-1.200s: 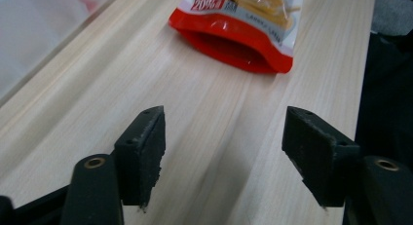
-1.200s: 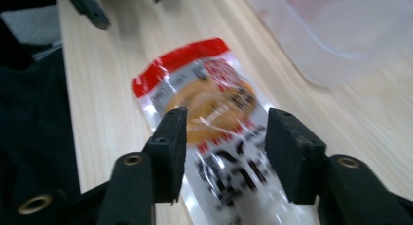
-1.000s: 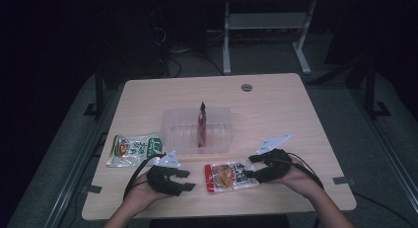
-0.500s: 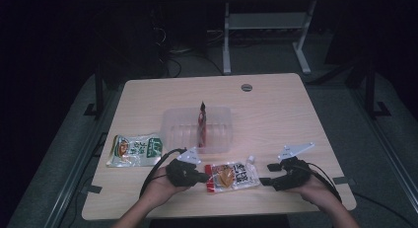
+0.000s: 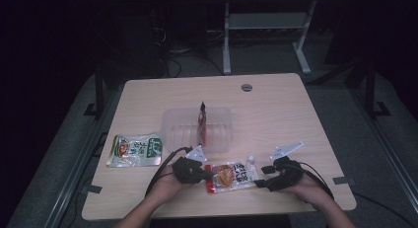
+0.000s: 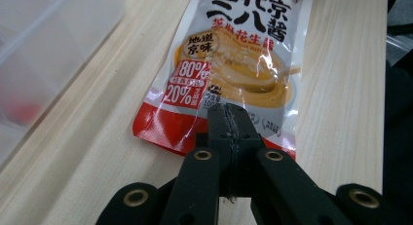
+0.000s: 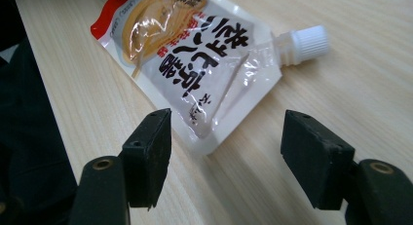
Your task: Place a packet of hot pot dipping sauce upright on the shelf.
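the left gripper [image 6: 229, 119] has its jaws clamped on the red bottom edge of the sauce pouch [image 5: 230, 176], having just closed there. the right gripper [image 7: 225, 157] stands open at the pouch's white cap [image 7: 307, 44] end, touching nothing. the pouch lies flat on the table [image 5: 276, 114]. at twelve o'clock a clear plastic tub [image 5: 219, 132] holds an upright red packet [image 5: 201, 120]; a green packet [image 5: 135, 150] lies at nine o'clock.

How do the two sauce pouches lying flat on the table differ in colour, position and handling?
The red pouch is red, white and orange, with a white screw cap; the green pouch is green and white. The red pouch lies near the front edge between both grippers; the green pouch sits apart, nearer the table's left edge. The left gripper is shut on the red pouch's bottom edge; nothing touches the green pouch. Both lie flat on the table.
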{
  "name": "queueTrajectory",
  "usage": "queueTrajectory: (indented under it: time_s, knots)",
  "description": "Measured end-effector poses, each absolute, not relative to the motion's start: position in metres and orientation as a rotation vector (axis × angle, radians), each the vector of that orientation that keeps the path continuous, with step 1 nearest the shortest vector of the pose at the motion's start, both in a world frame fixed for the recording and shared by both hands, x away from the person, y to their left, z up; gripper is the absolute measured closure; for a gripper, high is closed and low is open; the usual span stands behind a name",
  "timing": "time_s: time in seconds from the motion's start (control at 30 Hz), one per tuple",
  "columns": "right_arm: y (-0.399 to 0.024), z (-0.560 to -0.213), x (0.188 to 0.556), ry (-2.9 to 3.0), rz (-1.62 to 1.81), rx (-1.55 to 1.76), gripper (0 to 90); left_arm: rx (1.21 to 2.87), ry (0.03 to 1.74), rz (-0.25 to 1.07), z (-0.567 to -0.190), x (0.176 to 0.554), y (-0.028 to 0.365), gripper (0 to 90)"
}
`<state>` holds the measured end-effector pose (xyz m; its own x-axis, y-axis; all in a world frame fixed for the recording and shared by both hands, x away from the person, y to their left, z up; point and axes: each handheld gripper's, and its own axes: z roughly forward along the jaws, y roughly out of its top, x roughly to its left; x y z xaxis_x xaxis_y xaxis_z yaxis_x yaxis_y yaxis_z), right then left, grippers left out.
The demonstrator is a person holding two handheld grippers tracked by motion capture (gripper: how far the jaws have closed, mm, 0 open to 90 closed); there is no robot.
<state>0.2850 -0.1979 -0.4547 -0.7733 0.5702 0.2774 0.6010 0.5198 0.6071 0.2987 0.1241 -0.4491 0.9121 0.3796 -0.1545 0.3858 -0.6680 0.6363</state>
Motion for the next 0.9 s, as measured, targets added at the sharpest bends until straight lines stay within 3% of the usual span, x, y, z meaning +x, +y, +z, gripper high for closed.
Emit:
queueTrajectory:
  time_s: [0.9]
  knots:
    - [-0.178, -0.465, 0.297, -2.619, -1.128, -0.978, 41.6, 2.402, 0.563, -0.021, -0.458, 0.301, 0.126, 89.7]
